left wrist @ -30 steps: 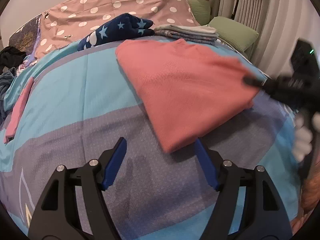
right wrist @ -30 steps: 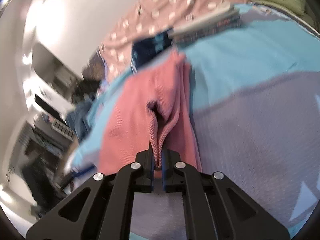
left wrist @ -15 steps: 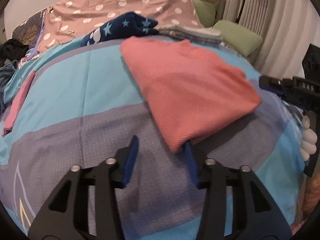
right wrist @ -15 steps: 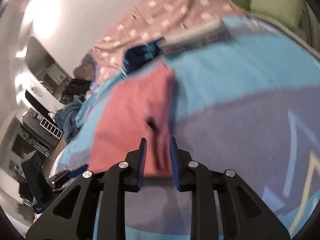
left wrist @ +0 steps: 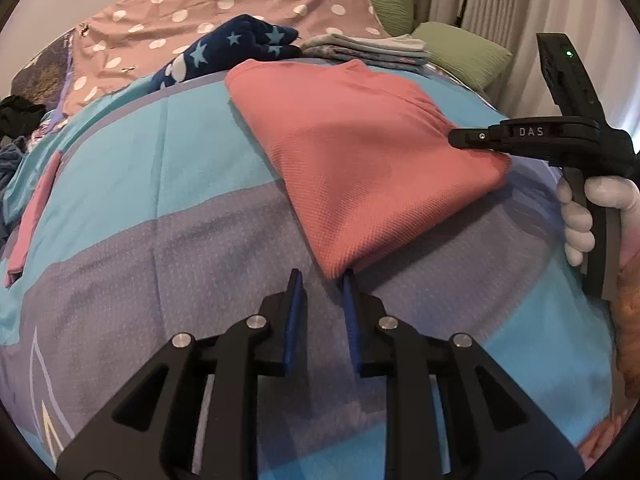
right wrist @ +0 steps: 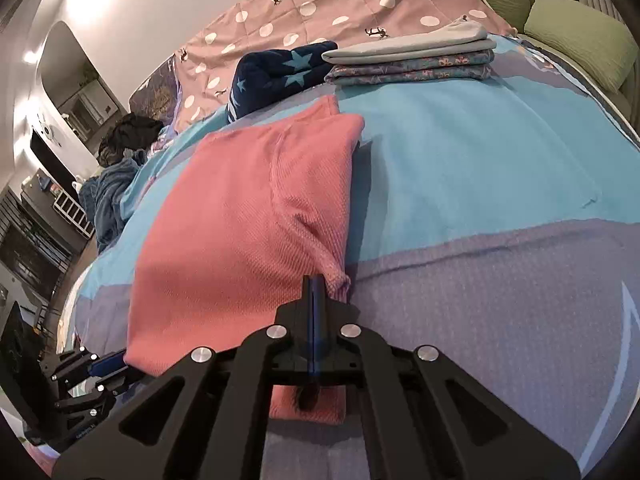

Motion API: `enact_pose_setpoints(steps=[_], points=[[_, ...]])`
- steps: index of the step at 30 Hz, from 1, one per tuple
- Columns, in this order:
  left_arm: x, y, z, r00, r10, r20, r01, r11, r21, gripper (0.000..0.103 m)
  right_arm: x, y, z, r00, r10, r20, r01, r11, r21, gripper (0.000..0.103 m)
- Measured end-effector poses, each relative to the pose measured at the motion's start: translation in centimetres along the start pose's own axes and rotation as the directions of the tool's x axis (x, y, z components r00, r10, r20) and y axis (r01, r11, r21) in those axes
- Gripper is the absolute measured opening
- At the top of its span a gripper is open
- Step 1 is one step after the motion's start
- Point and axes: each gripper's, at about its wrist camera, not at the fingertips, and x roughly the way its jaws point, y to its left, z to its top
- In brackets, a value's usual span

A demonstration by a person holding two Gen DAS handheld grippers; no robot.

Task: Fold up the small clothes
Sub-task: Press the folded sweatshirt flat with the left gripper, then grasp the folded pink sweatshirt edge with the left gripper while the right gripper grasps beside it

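Note:
A folded pink knit garment [left wrist: 360,152] lies flat on the blue and grey bedspread [left wrist: 160,240]; it also shows in the right wrist view [right wrist: 240,220]. My left gripper [left wrist: 320,280] is at the garment's near corner, its jaws narrowly apart with nothing between them. My right gripper [right wrist: 314,284] is shut, its tips over the garment's edge near a bunched corner; no cloth shows between the pads. The right gripper also shows in the left wrist view [left wrist: 456,138] above the garment's right corner.
A stack of folded clothes [right wrist: 412,60] and a navy star-print bundle [right wrist: 276,72] lie at the back. A polka-dot quilt [left wrist: 240,4] and green pillows [left wrist: 460,56] are behind. A small pink folded piece [left wrist: 34,216] lies at left.
My right gripper let go of the pink fold, opened, then shut empty. My left gripper's jaws narrowed and moved up to the garment's near corner. The garment now lies flat.

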Motion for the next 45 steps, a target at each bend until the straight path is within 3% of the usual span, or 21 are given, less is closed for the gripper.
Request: enact_pose_setpoints(steps=[5,9,11,13,15,22,28,30,32,34,36,39,42,45], points=[[-2.5,-0.5,2.6,0.991,-0.093,0.1,0.092,0.996,0.014,0.023,-1.6,2.5,1.7,0.997,0.051,0.063,-0.046,0.996,-0.077,0.003],[-1.2,-1.3,6.0,0.984,-0.075,0.159,0.067,0.996,0.058,0.053,0.3,3.3,3.6,0.999,0.037,0.039,-0.033,0.993,-0.11,0.007],[2.3,-0.7,6.8,0.994,-0.057,0.093,0.054,0.998,0.041,0.053,2.8,2.2,3.4,0.999,-0.031,-0.032,0.028,0.996,-0.084,0.008],[5.7,-0.2,6.3,0.999,-0.034,0.009,0.034,0.999,0.006,0.051,3.7,1.1,2.4,1.0,0.007,-0.008,-0.007,0.998,-0.061,0.006],[5.3,-0.4,5.9,0.998,-0.041,0.048,0.04,0.999,0.014,0.052,3.4,1.4,2.2,1.0,-0.003,-0.005,0.002,0.997,-0.082,0.005],[5.6,0.4,5.6,0.989,-0.14,0.042,0.141,0.99,-0.013,0.065,3.7,2.1,2.2,1.0,-0.03,-0.002,0.03,0.992,-0.125,0.007],[5.3,-0.6,5.5,0.995,-0.088,0.04,0.087,0.996,0.019,0.064,3.1,2.4,2.0,0.999,-0.038,0.019,0.041,0.99,-0.138,0.007],[4.0,-0.5,5.8,0.992,-0.091,0.084,0.092,0.996,-0.011,0.062,1.7,3.0,2.0,0.999,-0.002,0.054,0.01,0.989,-0.145,0.009],[1.6,-0.2,6.4,0.972,-0.134,0.195,0.143,0.989,-0.031,0.066,0.0,3.8,2.4,0.992,0.052,0.115,-0.031,0.984,-0.178,0.011],[0.2,0.3,7.6,0.957,-0.101,0.273,0.113,0.993,-0.029,0.073,-1.8,4.9,3.8,0.982,0.046,0.182,-0.002,0.972,-0.235,0.021],[0.1,1.2,9.5,0.951,-0.057,0.303,0.071,0.997,-0.035,0.075,-2.1,5.7,5.5,0.981,0.039,0.188,0.017,0.958,-0.285,0.024],[1.7,3.0,11.5,0.958,-0.026,0.287,0.052,0.995,-0.083,0.075,-0.8,5.9,7.6,0.989,0.008,0.147,0.043,0.939,-0.34,0.024],[4.3,4.9,12.7,0.971,-0.014,0.239,0.045,0.991,-0.126,0.075,1.6,5.4,9.1,0.998,0.024,0.061,-0.001,0.935,-0.355,0.024],[8.3,6.5,13.2,0.993,-0.033,0.116,0.052,0.986,-0.159,0.076,5.3,4.4,9.6,1.0,-0.009,-0.03,-0.003,0.933,-0.361,0.024]])
